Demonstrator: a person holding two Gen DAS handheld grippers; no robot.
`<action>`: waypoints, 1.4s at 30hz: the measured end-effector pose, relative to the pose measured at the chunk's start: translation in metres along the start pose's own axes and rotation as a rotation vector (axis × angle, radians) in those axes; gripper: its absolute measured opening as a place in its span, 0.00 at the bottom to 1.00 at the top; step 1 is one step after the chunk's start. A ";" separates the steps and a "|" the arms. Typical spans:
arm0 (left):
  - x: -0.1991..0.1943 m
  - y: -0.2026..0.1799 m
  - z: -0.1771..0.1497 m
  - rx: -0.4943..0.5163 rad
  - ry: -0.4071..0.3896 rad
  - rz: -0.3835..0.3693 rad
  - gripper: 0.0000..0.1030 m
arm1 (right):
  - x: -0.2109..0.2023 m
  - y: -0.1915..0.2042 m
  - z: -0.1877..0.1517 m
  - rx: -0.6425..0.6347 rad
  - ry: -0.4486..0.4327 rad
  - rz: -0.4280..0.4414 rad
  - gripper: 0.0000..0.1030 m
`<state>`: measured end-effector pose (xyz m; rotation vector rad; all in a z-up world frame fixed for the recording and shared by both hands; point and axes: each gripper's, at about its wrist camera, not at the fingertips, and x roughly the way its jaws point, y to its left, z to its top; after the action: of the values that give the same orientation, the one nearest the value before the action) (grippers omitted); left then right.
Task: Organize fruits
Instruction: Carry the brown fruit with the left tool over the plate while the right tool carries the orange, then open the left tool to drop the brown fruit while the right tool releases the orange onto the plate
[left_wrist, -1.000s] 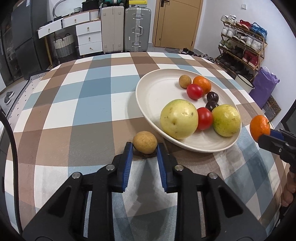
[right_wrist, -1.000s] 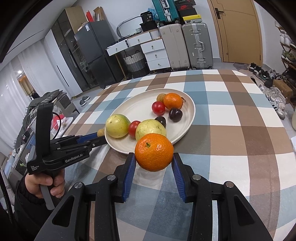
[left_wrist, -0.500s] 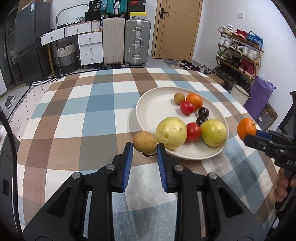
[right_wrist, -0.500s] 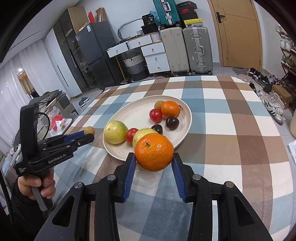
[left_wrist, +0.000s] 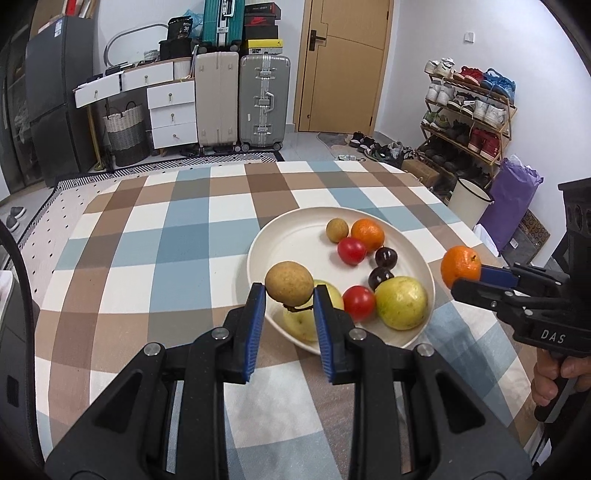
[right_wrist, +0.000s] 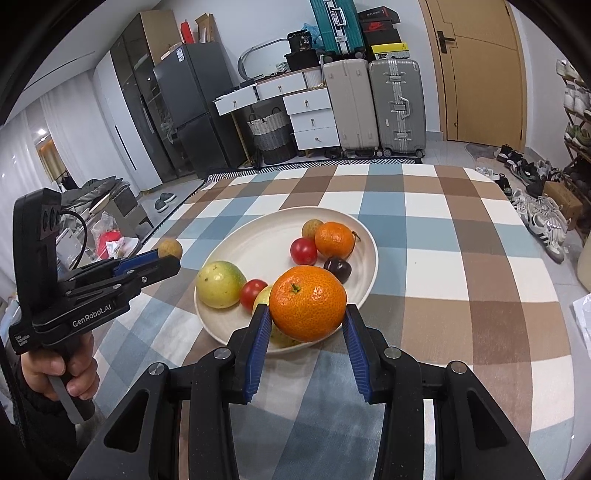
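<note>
Blue-padded fingers of the left gripper (left_wrist: 289, 295) are closed to a narrow gap on a small brown fruit (left_wrist: 289, 283), held in the air above the near rim of the plate (left_wrist: 295, 236). Checked tablecloth (left_wrist: 166, 243) covers the table under both tools. On the plate, near to far: a yellow-green fruit (left_wrist: 401, 302) at 5 o'clock, a second one (right_wrist: 221, 279) partly hidden behind the left fingers, a tomato (left_wrist: 359, 302) between them, two dark plums (left_wrist: 381, 277), a second tomato (left_wrist: 351, 250), an orange (left_wrist: 367, 234) and a small brown fruit (left_wrist: 337, 230) at 1 o'clock. The right gripper (right_wrist: 307, 321), level and pointing toward the plate from its 4 o'clock side, is closed about halfway on a mandarin (right_wrist: 307, 302), held clear of the cloth just outside the rim. A hand (right_wrist: 59, 373) grips the left tool's handle; the other hand (left_wrist: 554, 380) grips the right tool's. Beyond the table stand two suitcases (left_wrist: 240, 99), white drawers (left_wrist: 171, 110), a door (left_wrist: 343, 66) and a shoe rack (left_wrist: 469, 118).
</note>
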<state>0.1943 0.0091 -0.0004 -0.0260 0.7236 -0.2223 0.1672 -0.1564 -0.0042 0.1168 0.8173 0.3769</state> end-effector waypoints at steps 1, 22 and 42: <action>0.001 -0.001 0.002 0.001 0.000 -0.001 0.23 | 0.000 0.000 0.002 -0.002 0.000 0.001 0.39; 0.056 -0.033 0.027 0.059 0.066 -0.033 0.23 | 0.038 -0.012 0.018 -0.002 0.054 -0.001 0.39; 0.044 -0.035 0.021 0.060 0.024 -0.006 0.77 | 0.025 -0.021 0.015 0.028 0.028 0.013 0.65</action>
<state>0.2332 -0.0359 -0.0100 0.0319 0.7406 -0.2504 0.1998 -0.1660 -0.0167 0.1435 0.8502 0.3800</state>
